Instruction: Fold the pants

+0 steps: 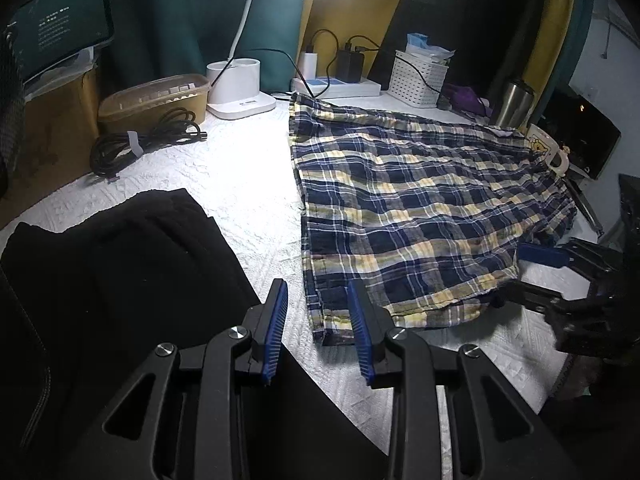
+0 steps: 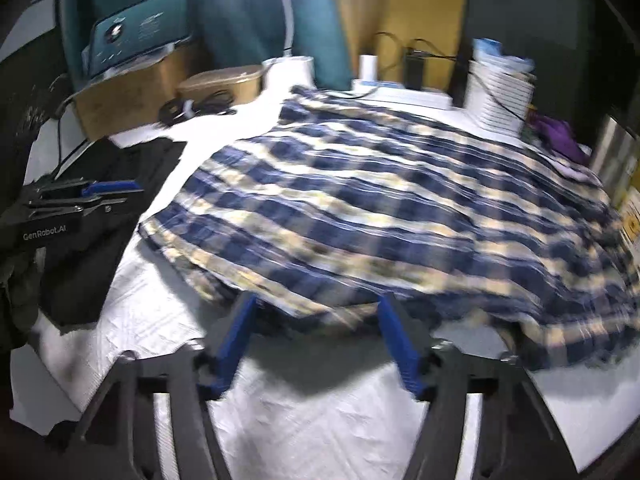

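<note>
Your left gripper [image 1: 318,320] and right gripper [image 2: 316,340] both had fingers spread, empty, by the plaid pants' [image 1: 420,208] near hem; grabbing one layer risked a crooked fold.

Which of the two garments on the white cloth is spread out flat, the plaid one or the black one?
The plaid pants: they lie spread wide in navy and yellow checks on the white cloth. The black garment lies folded at the left.

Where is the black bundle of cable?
In the left wrist view the black cable bundle lies far left on the white table cover, in front of the brown tub and beyond the black clothes.
</note>
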{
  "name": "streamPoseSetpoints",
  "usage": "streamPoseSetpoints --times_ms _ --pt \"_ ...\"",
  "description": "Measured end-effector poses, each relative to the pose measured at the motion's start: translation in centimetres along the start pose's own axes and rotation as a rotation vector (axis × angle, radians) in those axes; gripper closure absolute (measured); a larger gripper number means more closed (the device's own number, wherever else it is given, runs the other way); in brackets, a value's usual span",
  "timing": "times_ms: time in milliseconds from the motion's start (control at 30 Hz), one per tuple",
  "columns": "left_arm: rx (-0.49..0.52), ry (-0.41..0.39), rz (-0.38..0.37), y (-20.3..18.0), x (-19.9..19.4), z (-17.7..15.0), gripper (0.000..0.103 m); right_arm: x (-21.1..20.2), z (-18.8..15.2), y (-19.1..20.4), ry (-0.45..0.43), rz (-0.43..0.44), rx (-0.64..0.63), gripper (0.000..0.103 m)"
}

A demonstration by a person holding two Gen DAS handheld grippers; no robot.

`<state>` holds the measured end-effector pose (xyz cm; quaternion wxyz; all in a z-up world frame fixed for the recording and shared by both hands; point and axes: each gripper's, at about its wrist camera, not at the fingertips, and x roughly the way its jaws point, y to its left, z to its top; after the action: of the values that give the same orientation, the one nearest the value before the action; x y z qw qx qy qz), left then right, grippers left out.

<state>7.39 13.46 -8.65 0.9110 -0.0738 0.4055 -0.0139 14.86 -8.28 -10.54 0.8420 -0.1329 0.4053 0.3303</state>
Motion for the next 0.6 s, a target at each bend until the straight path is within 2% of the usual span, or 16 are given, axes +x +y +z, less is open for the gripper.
streamPoseSetpoints --times_ms 33,100,133,200,267,300,600 --pt "0.001 0.003 -0.005 0.0 0.1 0.0 0.073 0.1 0.1 0.4 0.000 0.007 -0.017 0.046" --pt "0.007 0.007 -0.017 -0.2 0.3 -0.2 0.073 0.4 0.2 1.3 0.001 0.019 -0.054 0.065" --pt "0.009 0.012 -0.024 -0.3 0.5 -0.3 0.073 0.7 0.2 1.6 0.009 0.020 -0.075 0.068" --pt "0.014 0.017 -0.034 -0.6 0.7 -0.5 0.073 1.4 0.0 2.0 0.023 0.024 -0.102 0.081" --pt "0.020 0.023 -0.042 -0.9 0.9 -0.6 0.073 1.7 -0.3 2.5 0.034 0.024 -0.124 0.087" --pt "0.022 0.024 -0.044 -0.9 1.0 -0.6 0.073 1.6 -0.4 2.6 0.031 0.022 -0.133 0.095" --pt "0.031 0.043 -0.040 -1.2 0.7 -1.2 0.073 0.9 -1.6 3.8 0.032 -0.030 -0.157 0.095"
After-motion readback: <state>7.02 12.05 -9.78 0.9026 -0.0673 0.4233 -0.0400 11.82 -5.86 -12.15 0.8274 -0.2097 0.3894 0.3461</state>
